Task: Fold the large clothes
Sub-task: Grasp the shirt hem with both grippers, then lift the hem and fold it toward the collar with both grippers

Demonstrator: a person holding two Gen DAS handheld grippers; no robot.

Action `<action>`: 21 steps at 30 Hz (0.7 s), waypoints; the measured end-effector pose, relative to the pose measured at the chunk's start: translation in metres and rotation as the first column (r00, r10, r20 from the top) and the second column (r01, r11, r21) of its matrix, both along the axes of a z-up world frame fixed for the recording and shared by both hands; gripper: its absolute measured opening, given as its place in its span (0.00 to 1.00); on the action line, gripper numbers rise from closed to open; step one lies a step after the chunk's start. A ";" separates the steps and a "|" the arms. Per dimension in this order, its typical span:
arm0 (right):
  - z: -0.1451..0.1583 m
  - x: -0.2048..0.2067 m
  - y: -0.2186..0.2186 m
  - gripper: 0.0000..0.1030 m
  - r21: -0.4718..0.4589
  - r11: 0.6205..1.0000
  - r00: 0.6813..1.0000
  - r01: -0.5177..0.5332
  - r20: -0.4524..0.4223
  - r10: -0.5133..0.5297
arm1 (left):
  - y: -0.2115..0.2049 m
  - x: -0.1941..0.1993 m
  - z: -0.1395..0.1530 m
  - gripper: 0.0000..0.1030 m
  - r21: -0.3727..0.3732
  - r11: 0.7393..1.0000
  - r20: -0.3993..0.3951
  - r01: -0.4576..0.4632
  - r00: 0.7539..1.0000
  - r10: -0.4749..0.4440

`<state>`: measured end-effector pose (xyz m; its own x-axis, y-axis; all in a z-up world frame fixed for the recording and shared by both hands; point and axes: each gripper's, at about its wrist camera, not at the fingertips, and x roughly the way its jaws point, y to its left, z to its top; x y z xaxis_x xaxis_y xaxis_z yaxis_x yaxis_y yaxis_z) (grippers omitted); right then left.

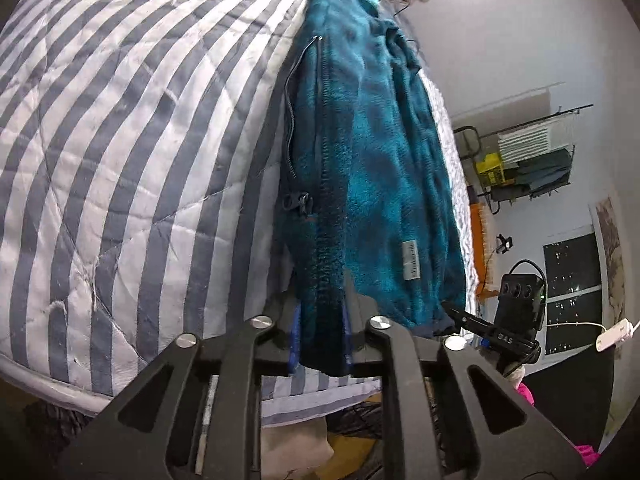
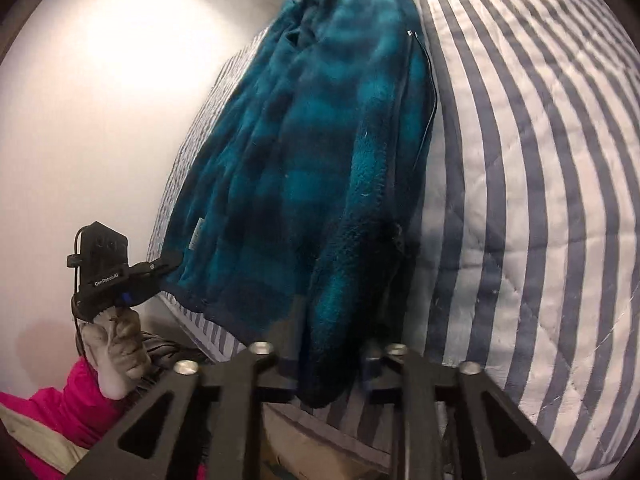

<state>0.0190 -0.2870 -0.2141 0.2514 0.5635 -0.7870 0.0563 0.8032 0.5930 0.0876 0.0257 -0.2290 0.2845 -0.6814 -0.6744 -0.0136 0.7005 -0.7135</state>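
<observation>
A teal plaid fleece jacket (image 1: pixel 372 152) lies lengthwise on the striped bed, zipper edge toward the quilt's wide side. My left gripper (image 1: pixel 320 340) is shut on the near hem, and the cloth fills the gap between its blue pads. In the same view my right gripper (image 1: pixel 452 318) pinches the hem's other corner. In the right wrist view the jacket (image 2: pixel 312 160) runs away from me, and my right gripper (image 2: pixel 334 364) is shut on a thick fold of its hem. There the left gripper (image 2: pixel 172 264) bites the far-left corner, held by a gloved hand (image 2: pixel 120 344).
The blue-and-white striped quilt (image 1: pixel 120 160) covers the bed and drops off at its near edge (image 1: pixel 48 384). A white wall (image 2: pixel 80 120) runs close along the jacket's other side, with a wire shelf (image 1: pixel 528 160) on it. A pink sleeve (image 2: pixel 60 404) is at the lower left.
</observation>
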 end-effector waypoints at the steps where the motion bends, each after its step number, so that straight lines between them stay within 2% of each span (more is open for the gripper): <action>1: -0.001 -0.001 -0.001 0.41 0.011 1.000 1.000 0.004 0.002 -0.004 | 0.000 0.001 -0.001 0.49 -0.003 1.000 -0.013 0.002 1.000 -0.002; 2: -0.002 -0.001 -0.003 0.44 0.034 0.999 1.000 0.007 0.000 -0.007 | 0.000 0.000 -0.002 0.54 -0.013 1.000 -0.011 -0.009 1.000 0.009; 3: -0.005 -0.003 -0.006 0.44 0.052 0.999 1.000 0.008 -0.007 -0.008 | -0.001 0.000 -0.002 0.54 -0.018 1.000 -0.002 -0.012 1.000 0.012; 6: -0.012 -0.003 -0.005 0.43 0.083 0.997 1.000 -0.003 -0.008 0.004 | -0.017 -0.006 -0.006 0.53 0.002 0.998 0.006 0.062 0.998 -0.062; 8: -0.012 0.000 -0.001 0.31 0.085 0.996 1.000 -0.025 -0.009 0.026 | -0.032 -0.007 -0.002 0.36 0.063 0.991 0.035 0.122 0.992 -0.124; 9: -0.012 0.002 -0.001 0.29 0.079 0.996 1.000 -0.027 -0.010 0.028 | -0.036 -0.009 0.002 0.32 0.096 0.987 0.053 0.129 0.989 -0.134; 10: -0.012 0.003 -0.002 0.22 0.088 0.996 1.000 -0.023 -0.010 0.024 | -0.037 -0.007 0.005 0.22 0.101 0.986 0.061 0.129 0.989 -0.136; 11: -0.011 0.002 -0.003 0.18 0.103 0.995 1.000 -0.016 -0.009 0.017 | -0.036 -0.007 0.008 0.17 0.084 0.989 0.062 0.125 0.990 -0.131; 13: -0.006 0.003 -0.009 0.16 0.152 0.988 1.000 0.010 -0.001 -0.010 | -0.033 -0.007 0.016 0.15 0.048 0.992 0.068 0.117 0.991 -0.120; 16: 0.007 0.003 -0.018 0.14 0.233 0.971 0.998 0.043 0.025 -0.050 | -0.030 -0.008 0.033 0.14 0.029 0.993 0.102 0.117 0.988 -0.120; 21: 0.023 0.009 -0.026 0.13 0.318 0.944 0.993 0.091 0.044 -0.110 | -0.026 0.002 0.056 0.13 -0.065 0.994 0.114 0.084 0.991 -0.076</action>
<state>0.0280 -0.3128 -0.1913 0.3608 0.7497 -0.5548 0.0833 0.5666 0.8198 0.0896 -0.0004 -0.1725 0.2976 -0.7493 -0.5916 0.1223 0.6445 -0.7548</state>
